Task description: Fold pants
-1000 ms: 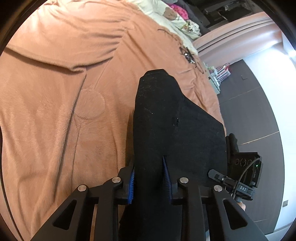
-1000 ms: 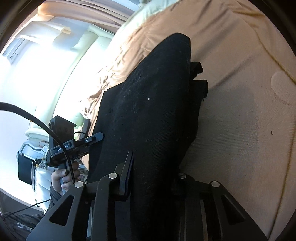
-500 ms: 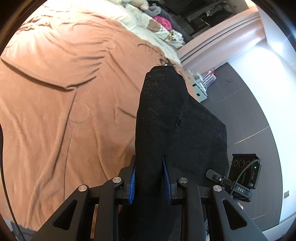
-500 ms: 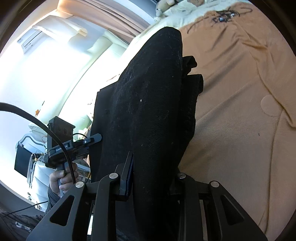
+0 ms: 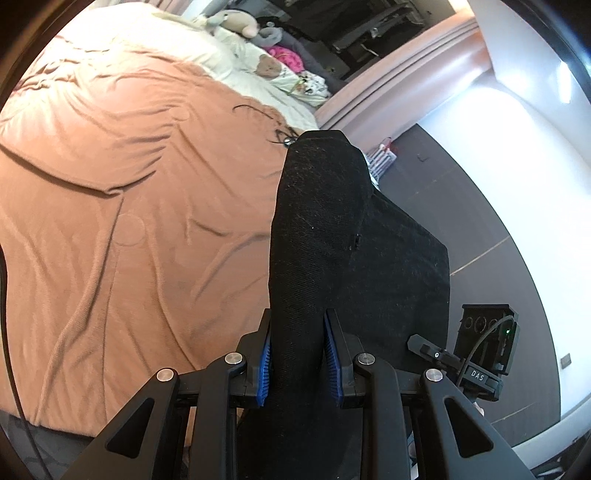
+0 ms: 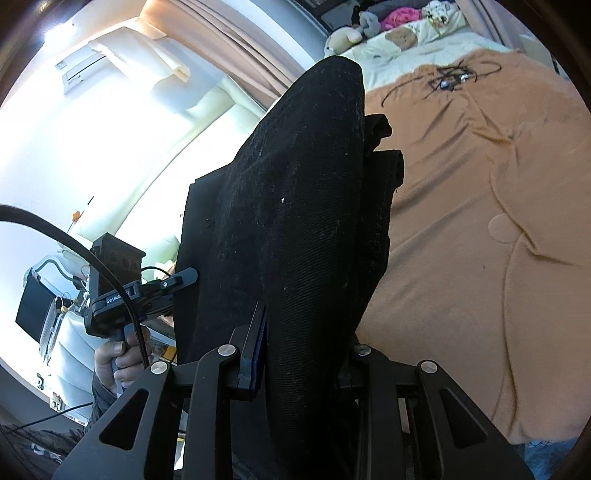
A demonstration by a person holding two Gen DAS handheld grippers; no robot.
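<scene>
Now both tools are pinching the black pants [image 5: 325, 236], left gripper [image 5: 297, 347] and right gripper [image 6: 303, 343] each clamped on a bunched edge held up over the orange bedspread [image 5: 122, 192], so next, I'd say, comes laying the cloth down flat and even.

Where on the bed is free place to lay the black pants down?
The wide brown blanket is bare between the black pants and the tangled cable. Beyond the cable, soft toys crowd the pillows.
</scene>
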